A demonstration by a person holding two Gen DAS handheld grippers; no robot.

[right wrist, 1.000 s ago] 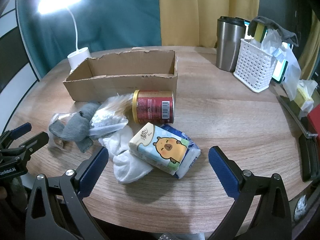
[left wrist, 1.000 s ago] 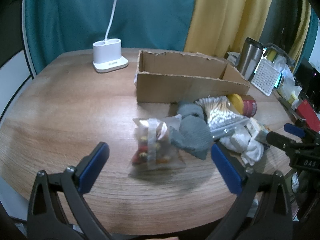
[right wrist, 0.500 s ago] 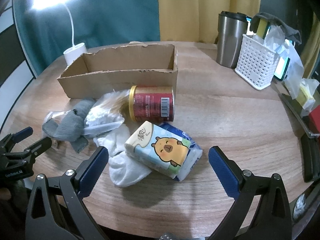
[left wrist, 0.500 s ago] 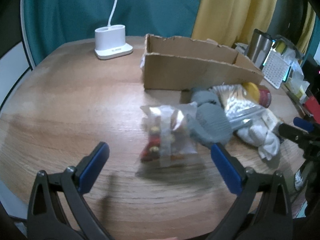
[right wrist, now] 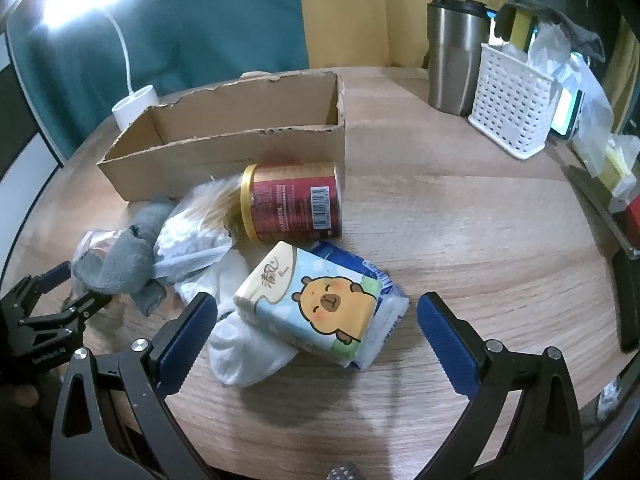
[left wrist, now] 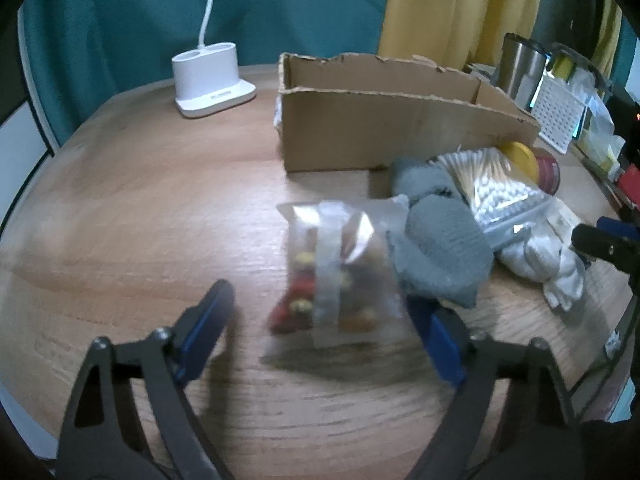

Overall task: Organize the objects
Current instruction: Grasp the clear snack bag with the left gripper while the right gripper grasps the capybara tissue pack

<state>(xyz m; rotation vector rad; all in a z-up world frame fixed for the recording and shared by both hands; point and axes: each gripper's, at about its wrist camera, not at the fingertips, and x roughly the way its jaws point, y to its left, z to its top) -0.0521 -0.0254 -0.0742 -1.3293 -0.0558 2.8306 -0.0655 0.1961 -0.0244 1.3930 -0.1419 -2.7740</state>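
While the left tool (left wrist: 320, 312) has just been closing, its jaws straddle the snack bag (left wrist: 336, 272) on the bench (left wrist: 140, 208) without pressing it yet. Next it likely must pinch the bag, then carry it to the far box (left wrist: 384, 136). Right of it, the right tool (right wrist: 316, 328) hangs wide open and empty over the tissue pack (right wrist: 320, 300). Blur hides the bag's contents.

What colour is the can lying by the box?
Dark red with gold ends, clearest in the right wrist view.
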